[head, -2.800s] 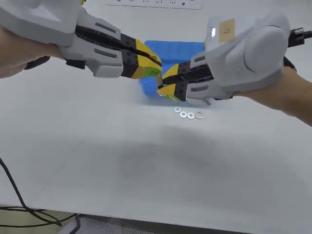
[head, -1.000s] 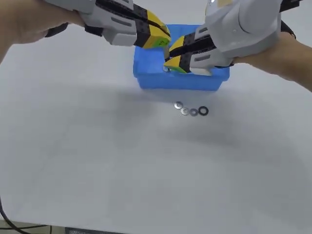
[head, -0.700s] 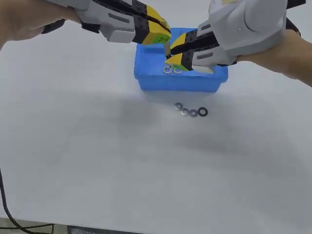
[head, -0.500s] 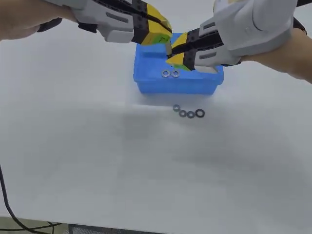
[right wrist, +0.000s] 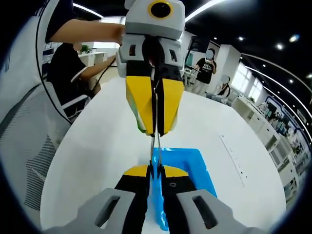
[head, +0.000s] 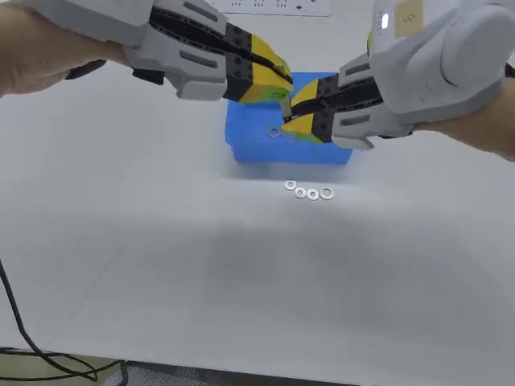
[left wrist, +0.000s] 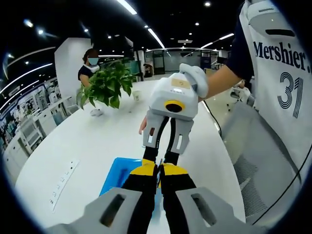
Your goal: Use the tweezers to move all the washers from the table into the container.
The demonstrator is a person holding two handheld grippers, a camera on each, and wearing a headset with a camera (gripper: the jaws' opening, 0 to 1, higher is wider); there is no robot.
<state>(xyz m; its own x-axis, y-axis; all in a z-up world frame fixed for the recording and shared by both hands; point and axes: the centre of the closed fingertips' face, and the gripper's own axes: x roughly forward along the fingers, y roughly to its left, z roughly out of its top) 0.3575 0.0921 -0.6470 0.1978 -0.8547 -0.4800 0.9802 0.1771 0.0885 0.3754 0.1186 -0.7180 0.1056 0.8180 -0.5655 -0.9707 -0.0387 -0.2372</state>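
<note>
I had both grippers nose to nose above the blue container (head: 265, 153), which sat on the white worktop (head: 241, 273). The left gripper (head: 280, 87) reached in from the left and the right gripper (head: 291, 122) from the right, their yellow tips almost meeting over the container's left half. In the right gripper view the tweezers (right wrist: 155, 146) ran as a thin metal strip from one gripper to the other. The right gripper's fingers were pressed together on the near end, and the left gripper's fingers were closed flat on the far end. One washer (head: 274, 132) lay inside the container, just below the tips. Four more washers (head: 309, 192) lay in a short row on the worktop just in front of the container's front wall, close together and clear of both grippers.
</note>
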